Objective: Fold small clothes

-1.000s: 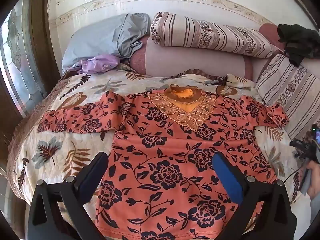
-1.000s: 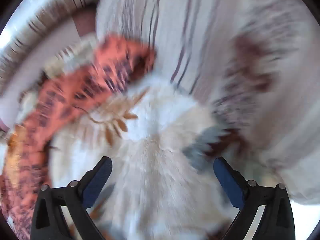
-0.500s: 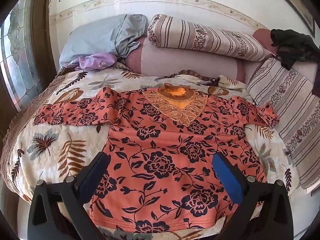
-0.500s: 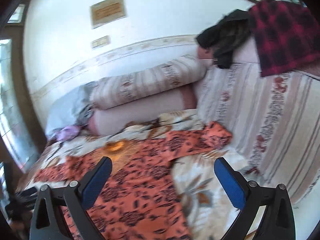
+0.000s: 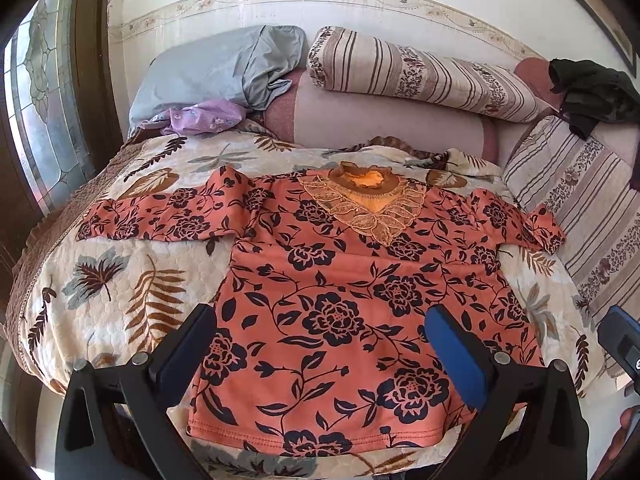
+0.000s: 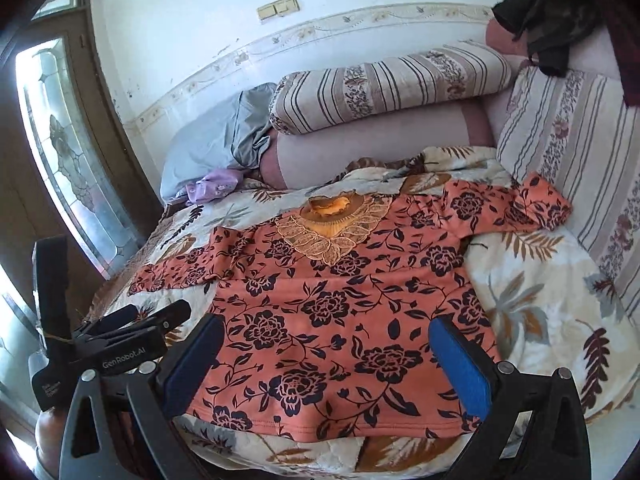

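An orange top with black flowers (image 5: pixel 344 288) (image 6: pixel 332 300) lies spread flat on a leaf-patterned bedspread (image 5: pixel 132 280) (image 6: pixel 532 300), collar toward the wall, both sleeves stretched out sideways. My left gripper (image 5: pixel 320 344) hovers open above the hem, nothing between its fingers. My right gripper (image 6: pixel 326 350) is also open and empty, over the lower part of the top. The left gripper's body (image 6: pixel 100 344) shows at the left of the right wrist view. A piece of the right gripper (image 5: pixel 620 340) shows at the right edge of the left wrist view.
Striped bolsters (image 5: pixel 420 72) (image 6: pixel 384 84) and a grey pillow (image 5: pixel 224 68) line the wall. A lilac cloth (image 5: pixel 204 116) lies by the pillow. Dark clothes (image 5: pixel 592 92) hang on the striped side cushion (image 5: pixel 580 200). A glass door (image 6: pixel 68 168) stands left.
The right gripper swung from the right sleeve and side cushion back to face the whole top from the hem side. The left gripper drew back and rose slightly. Both stayed open.
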{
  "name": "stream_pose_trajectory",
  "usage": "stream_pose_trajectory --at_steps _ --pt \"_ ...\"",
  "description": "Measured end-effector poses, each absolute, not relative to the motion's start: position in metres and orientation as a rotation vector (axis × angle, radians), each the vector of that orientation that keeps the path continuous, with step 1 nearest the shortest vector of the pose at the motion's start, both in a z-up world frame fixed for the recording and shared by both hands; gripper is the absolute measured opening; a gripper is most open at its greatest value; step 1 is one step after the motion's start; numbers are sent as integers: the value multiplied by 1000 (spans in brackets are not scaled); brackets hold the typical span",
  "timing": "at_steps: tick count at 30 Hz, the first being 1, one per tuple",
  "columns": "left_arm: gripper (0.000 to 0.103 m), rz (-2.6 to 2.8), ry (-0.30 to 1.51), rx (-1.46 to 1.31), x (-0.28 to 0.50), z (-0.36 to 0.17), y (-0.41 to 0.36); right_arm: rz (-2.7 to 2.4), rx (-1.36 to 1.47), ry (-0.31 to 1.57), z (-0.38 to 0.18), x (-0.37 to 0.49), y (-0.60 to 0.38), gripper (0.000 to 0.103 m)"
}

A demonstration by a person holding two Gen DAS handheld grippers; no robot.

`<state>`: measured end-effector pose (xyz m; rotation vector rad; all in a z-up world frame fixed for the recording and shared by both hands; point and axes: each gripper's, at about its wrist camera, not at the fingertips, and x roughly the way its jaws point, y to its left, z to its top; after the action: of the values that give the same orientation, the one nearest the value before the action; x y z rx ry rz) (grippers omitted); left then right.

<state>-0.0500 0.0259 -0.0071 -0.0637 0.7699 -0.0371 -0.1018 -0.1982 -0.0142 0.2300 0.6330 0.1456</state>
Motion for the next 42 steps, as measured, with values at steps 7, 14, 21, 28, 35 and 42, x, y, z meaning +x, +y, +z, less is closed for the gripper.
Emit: stream_pose_trajectory --at_steps 7,14,21,28,35,42 --pt "103 -35 772 -60 -51 -8 26 134 209 625 -1 -103 -195 103" --pt "103 -32 771 -62 -51 -8 27 121 191 615 1 -103 -196 103" --pt "103 -24 767 -59 -51 -6 30 123 185 607 2 -102 -194 103" --pt "103 -15 769 -60 -51 -5 31 124 172 597 6 -103 -192 103" --pt "103 -8 767 -54 -50 -4 30 123 172 593 8 -102 -192 103" --pt "103 -8 767 -48 -50 -4 28 126 172 592 8 -102 -193 103"
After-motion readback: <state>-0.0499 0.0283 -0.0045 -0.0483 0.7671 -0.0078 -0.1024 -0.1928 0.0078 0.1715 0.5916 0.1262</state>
